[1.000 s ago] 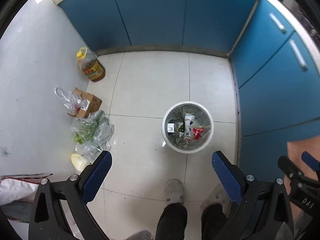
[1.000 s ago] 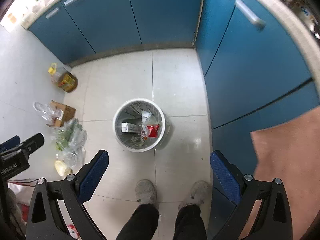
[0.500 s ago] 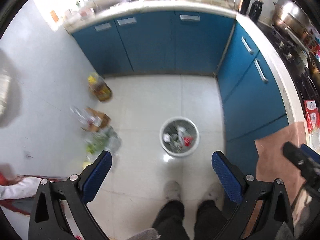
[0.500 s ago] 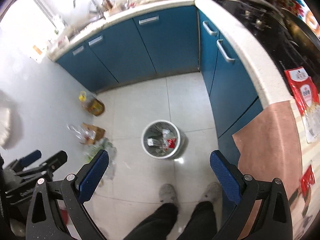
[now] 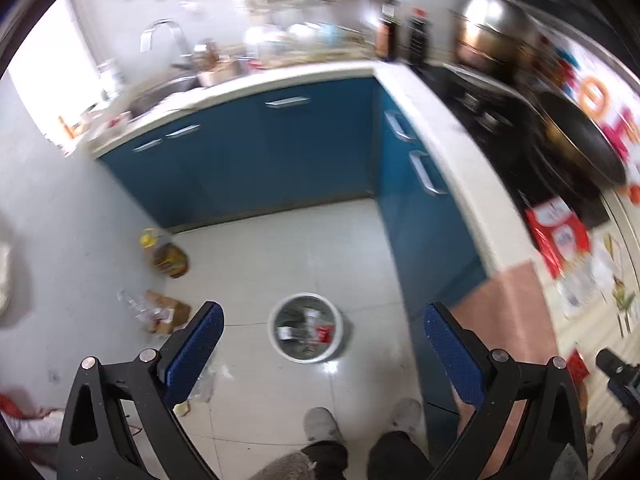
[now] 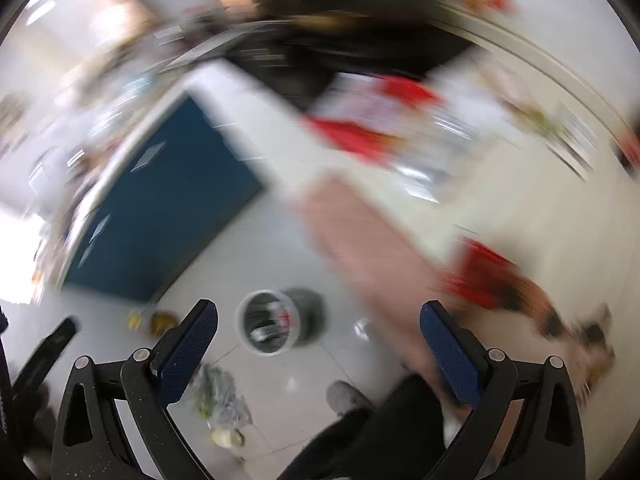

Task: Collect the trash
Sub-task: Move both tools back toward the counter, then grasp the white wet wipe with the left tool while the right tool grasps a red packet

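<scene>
Both tools are held high above the kitchen floor, and both are spread wide with nothing between the blue pads. The left tool [image 5: 322, 344] looks almost straight down on the white bin [image 5: 307, 327], which stands on the pale tiles just ahead of the person's feet and already has scraps in it. What is left to collect seems to lie off to the right, up on the table [image 5: 516, 320] beside the blue cupboards: a red and white packet [image 5: 558, 236] near the stove end, and a smaller red wrapper [image 6: 482, 274] nearer the person. The right tool [image 6: 318, 344] is the nearer of the two to that surface; its view is badly smeared, so I cannot make out the wrapper's exact outline, only that it sits above and to the right of the tool's right pad, with its long side running roughly along the table edge. The left tool is further off, over the floor. So I would judge the coming reach belongs to the right one, going forward and to the right, away from the bin. On the floor to the left, near the wall, sit an oil bottle [image 5: 168, 256] and a small box [image 5: 168, 312] with plastic bags, well apart from the bin.
</scene>
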Tool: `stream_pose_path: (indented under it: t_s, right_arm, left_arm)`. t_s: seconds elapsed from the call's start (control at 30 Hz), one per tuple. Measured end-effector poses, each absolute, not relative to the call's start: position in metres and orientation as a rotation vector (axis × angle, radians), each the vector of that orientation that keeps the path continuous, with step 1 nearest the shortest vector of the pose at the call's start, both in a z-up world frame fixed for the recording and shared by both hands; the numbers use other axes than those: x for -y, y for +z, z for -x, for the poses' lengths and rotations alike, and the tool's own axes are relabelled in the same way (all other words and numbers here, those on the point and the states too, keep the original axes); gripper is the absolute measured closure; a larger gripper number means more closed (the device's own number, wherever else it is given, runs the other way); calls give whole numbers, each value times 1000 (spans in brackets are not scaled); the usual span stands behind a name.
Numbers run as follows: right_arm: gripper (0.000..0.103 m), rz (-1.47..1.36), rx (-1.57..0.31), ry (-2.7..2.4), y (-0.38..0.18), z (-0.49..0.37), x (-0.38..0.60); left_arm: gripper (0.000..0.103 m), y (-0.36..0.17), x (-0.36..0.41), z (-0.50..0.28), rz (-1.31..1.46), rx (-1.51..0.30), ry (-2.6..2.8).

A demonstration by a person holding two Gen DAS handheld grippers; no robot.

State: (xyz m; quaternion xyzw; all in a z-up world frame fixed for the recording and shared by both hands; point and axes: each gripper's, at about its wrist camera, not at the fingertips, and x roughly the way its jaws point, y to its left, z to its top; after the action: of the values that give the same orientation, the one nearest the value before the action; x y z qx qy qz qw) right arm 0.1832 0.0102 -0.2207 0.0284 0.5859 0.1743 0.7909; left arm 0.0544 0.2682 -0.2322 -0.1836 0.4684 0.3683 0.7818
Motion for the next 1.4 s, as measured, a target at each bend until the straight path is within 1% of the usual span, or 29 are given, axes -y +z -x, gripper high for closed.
stream_pose_path:
  t_s: [0.13,0.23,0.33,0.37,0.4,0.43,0.47,0.5,0.63,0.83,1.0,1.13,1.3,1.37,1.4]
  right_arm:
    - [1,-165,-1334,148,-269,-222,65]
    - [2,-220,-1353,110,-301,-236,89]
    - [16,-249,-1351,130,-322,-249,94]
    - [30,-236,-1351,138,-328,-254,92]
    - [41,-209,-1356,146,-332,-256,87]
    - [49,-168,-1322,144,-333,-255,85]
    - [79,-113,-1305,163,-332,-256,78]
    - [88,-89,-1315,166,-335,-257,74]
    - [92,-131,-1277,180,-330,-266,93]
    - [96,-257,-1219,51,-311,-295,185]
    - [96,-332,-1170,-109,-303,-326,272]
    - [96,-389,-1137,-192,-302,-343,324]
    - [96,-435,-1131,-207,-308,-356,352]
    - [93,-453,-1161,-188,-316,-363,357]
    - [90,-462,-1168,-188,-318,-364,358]
  left_arm:
    - [1,-261,-232,-113,334,-1118,717]
    - [1,-281,-209,-145,281,-1189,680]
    - [1,-295,-187,-161,242,-1235,656]
    - [1,-298,-182,-166,228,-1250,649]
    - [1,-302,-176,-171,214,-1266,640]
    - [1,-305,-171,-176,208,-1271,635]
    - [1,-307,-166,-181,198,-1282,629]
    - [1,-308,-163,-184,194,-1289,624]
    - [1,-310,-148,-203,187,-1306,597]
    - [1,-302,-108,-259,156,-1298,503]
    - [1,-304,-47,-342,94,-1317,300]
    - [1,-321,-3,-417,19,-1350,166]
    - [2,-339,13,-473,-14,-1364,111]
    - [2,-343,18,-485,-28,-1374,107]
    - [7,-346,21,-491,-29,-1378,98]
